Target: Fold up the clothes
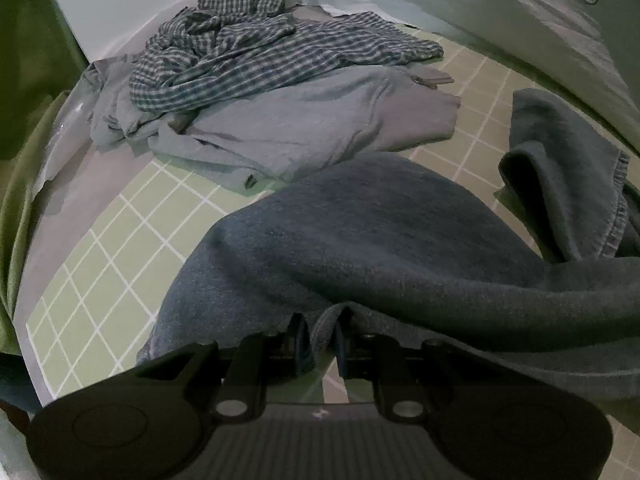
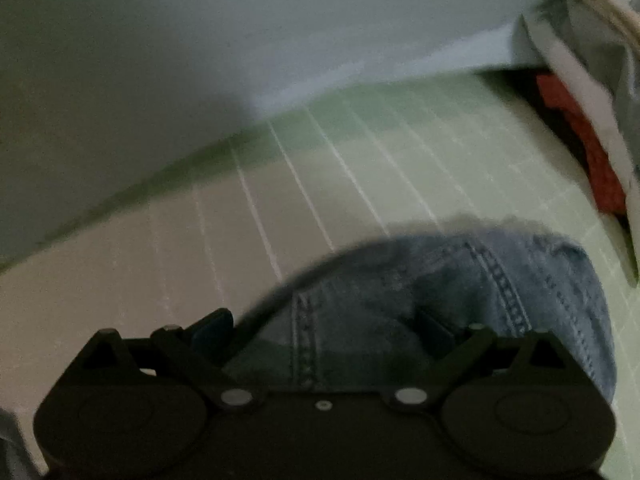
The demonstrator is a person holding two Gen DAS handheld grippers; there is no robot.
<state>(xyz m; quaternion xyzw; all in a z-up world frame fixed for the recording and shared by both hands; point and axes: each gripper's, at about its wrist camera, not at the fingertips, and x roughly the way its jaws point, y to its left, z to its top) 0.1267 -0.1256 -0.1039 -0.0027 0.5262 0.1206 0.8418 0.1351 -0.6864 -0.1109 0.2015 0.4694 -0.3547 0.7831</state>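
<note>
The worktop [image 1: 108, 240] is covered by a pale green mat ruled with a white grid, and its far edge meets a plain light wall. At the back of it a crumpled blue-checked shirt [image 1: 256, 48] lies on top of a loosely heaped grey garment [image 1: 320, 132], which rests directly on the mat. Nearer, dark blue jeans [image 1: 380, 232] lie bunched across the grid, one leg turned up at the right; the right wrist view shows their stitched seams on the same mat.

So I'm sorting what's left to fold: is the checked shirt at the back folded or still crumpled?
Crumpled. The checked shirt lies bunched in loose wrinkles on top of the grey garment, with no flat folded edges.
</note>
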